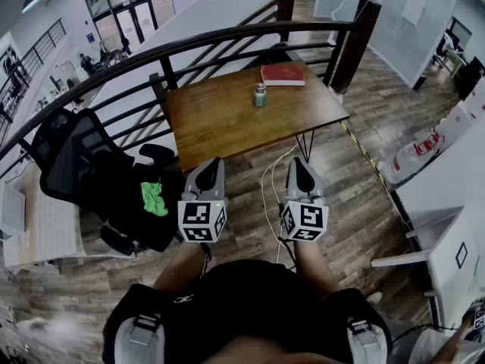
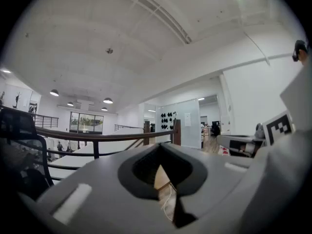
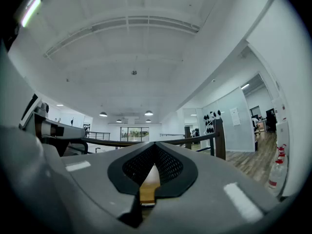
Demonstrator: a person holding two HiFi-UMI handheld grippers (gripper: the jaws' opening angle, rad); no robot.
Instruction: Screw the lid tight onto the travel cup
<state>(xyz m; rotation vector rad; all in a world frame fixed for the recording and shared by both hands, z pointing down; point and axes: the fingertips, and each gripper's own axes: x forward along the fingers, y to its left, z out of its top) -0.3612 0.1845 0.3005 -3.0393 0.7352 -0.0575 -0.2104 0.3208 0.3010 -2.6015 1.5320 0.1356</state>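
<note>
Head view: travel cup (image 1: 260, 95), small, greenish, upright near the bench's (image 1: 220, 123) far edge, just beside a red book (image 1: 283, 74). Its lid (image 1: 260, 86) is too small to judge for tightness. Left gripper (image 1: 211, 168) and right gripper (image 1: 299, 168) are short of the bench's near edge.

Likely light, rigid and smooth-walled: clamp the body and pinch the lid rim.

Left gripper view: jaws pressed together, empty.

Right gripper view: the same.
</note>
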